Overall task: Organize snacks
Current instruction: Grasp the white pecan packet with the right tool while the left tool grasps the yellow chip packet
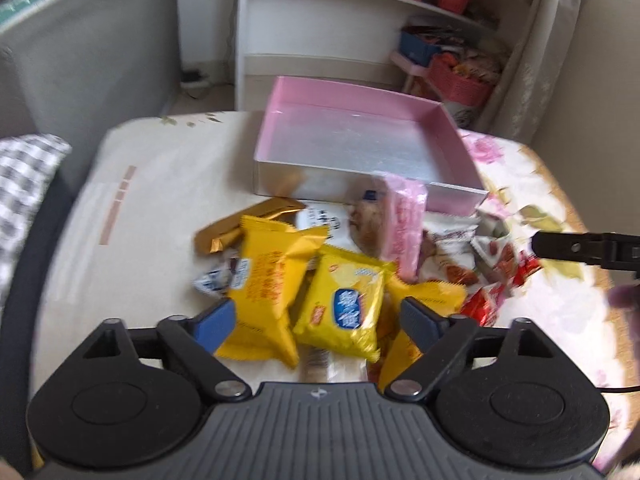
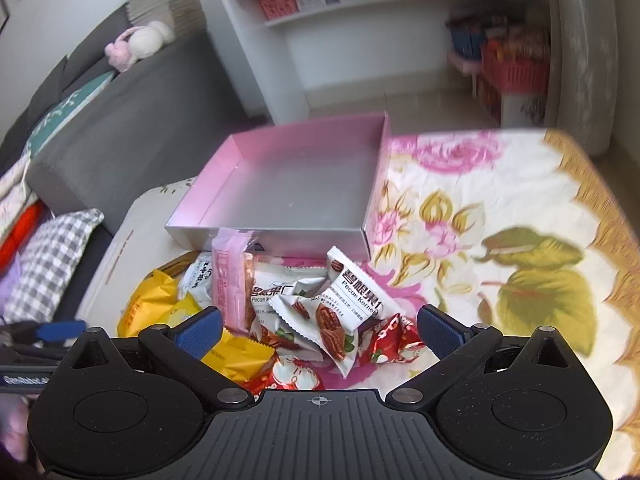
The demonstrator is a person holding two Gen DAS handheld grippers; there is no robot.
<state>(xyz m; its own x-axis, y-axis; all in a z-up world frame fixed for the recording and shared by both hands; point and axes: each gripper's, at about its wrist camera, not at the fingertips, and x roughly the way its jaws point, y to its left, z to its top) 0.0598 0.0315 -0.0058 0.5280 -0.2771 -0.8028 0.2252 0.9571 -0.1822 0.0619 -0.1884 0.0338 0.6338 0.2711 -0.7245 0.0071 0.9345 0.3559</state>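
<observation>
1. Biggest thing first: the box (image 2: 288, 184) sits at the far side of the pile with nothing in it that I can see, so all the snacks are still out on the cloth (image 2: 500, 208). It looks light and its near wall touches the pile. Shove a packet in low and you could push the whole box back instead of filling it. Come over the wall, not through it.

2. The pile (image 1: 340, 264) is a heap of overlapping wrappers. Pinch one and you may drag its neighbours along or flick one off the table edge.

3. Your left gripper (image 1: 318, 322) has its jaws spread wide, gripping nothing, straddling two yellow packs (image 1: 344, 300). Close there and you probably catch both, or just a slippery corner of one that slides out on the lift.

4. Your right gripper (image 2: 320, 330) is also wide open and empty, over the pecan packs (image 2: 340, 312) and red candies (image 2: 390, 336). Same double-grab risk.

5. Both grippers are working the same heap close together. In the left view the right one pokes in from the side, so watch you don't bump them.

6. The pink pack (image 2: 232, 276) leans on the box wall. Knock it and it'll likely tip over.
</observation>
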